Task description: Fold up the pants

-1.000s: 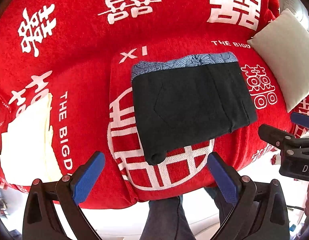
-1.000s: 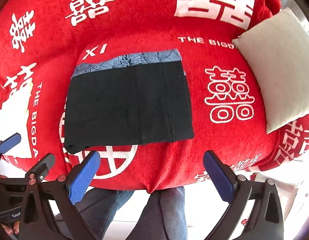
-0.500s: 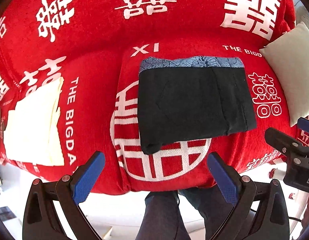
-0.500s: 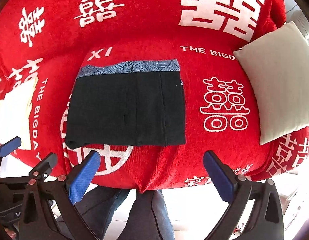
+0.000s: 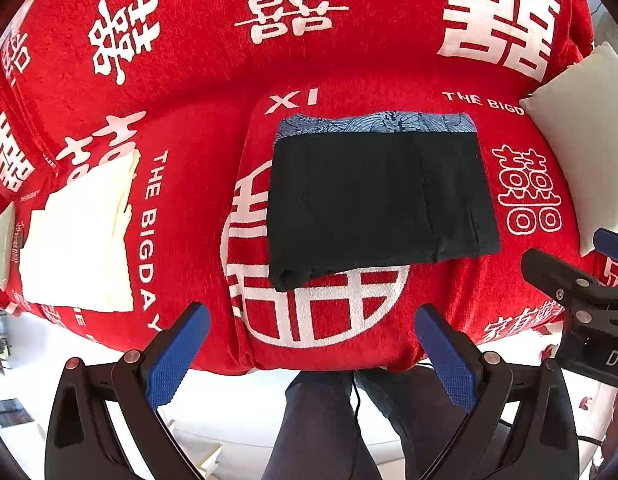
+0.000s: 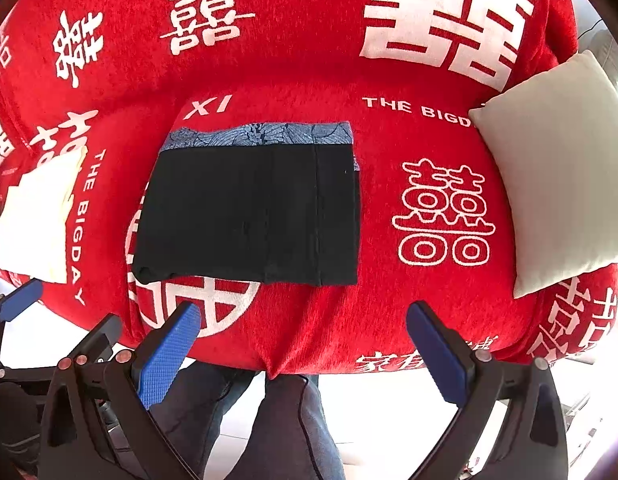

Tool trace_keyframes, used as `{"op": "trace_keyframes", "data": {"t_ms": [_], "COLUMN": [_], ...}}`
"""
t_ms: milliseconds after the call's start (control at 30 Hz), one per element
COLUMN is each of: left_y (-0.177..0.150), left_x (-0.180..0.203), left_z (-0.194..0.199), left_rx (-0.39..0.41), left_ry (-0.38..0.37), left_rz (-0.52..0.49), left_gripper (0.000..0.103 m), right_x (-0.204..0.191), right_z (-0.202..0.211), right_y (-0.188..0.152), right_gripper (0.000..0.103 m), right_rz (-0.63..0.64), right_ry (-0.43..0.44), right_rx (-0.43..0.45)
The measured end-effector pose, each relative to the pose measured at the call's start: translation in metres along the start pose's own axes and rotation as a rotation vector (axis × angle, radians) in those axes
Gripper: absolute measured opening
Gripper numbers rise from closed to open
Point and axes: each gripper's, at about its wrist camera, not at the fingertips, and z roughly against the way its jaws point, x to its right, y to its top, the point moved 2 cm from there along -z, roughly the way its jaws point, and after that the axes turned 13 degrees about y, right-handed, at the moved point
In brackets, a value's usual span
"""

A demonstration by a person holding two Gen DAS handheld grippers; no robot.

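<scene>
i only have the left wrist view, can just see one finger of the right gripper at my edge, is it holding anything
Observer: No. The right gripper is wide open with nothing between its fingers. It hovers off the front edge of the sofa, above the person's legs, clear of the folded pants.
Operator: ok and whats the pale thing cut off on my right
Observer: A pillow. The right wrist view shows all of it: square, at the sofa's right end, with a stretch of red cover between it and the pants.
</scene>
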Motion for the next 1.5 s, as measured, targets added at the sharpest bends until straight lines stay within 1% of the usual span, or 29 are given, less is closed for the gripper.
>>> {"op": "trace_keyframes", "data": {"t_ms": [267, 600, 1000, 1200, 1333, 1500], "left_y": [0.0003, 0.0017, 0.0015, 0.0023, 0.0029, 0.0039], "left_x": [0.0043, 0.0064, 0.0073, 0.0066, 0.0058, 0.0053], "left_z": [0.0063, 0.0095, 0.0077, 0.0086, 0.0065, 0.0072], "left_rx": [0.011, 0.022, 0.017, 0.021, 0.01, 0.024], "left_ry": [0.012, 0.01, 0.013, 0.0, -0.016, -0.023], "left_rz": [-0.006, -0.01, -0.017, -0.01, 0.002, 0.009], "left_gripper": [0.103, 0.103, 0.103, 0.103, 0.103, 0.103], "right_x": [0.0019, 0.0031, 0.0034, 0.0038, 0.0042, 0.0069], "right_z": [0.0032, 0.0054, 0.0052, 0.0049, 0.0038, 0.0019], "right_y": [-0.0013, -0.0015, -0.0017, -0.0013, -0.0012, -0.0006], "right_gripper": [0.103, 0.103, 0.103, 0.103, 0.103, 0.103], "right_rz": [0.006, 0.008, 0.006, 0.006, 0.001, -0.015], "right_ry": [0.012, 0.017, 0.017, 0.015, 0.014, 0.017], "right_rx": [0.006, 0.005, 0.005, 0.002, 0.003, 0.003]}}
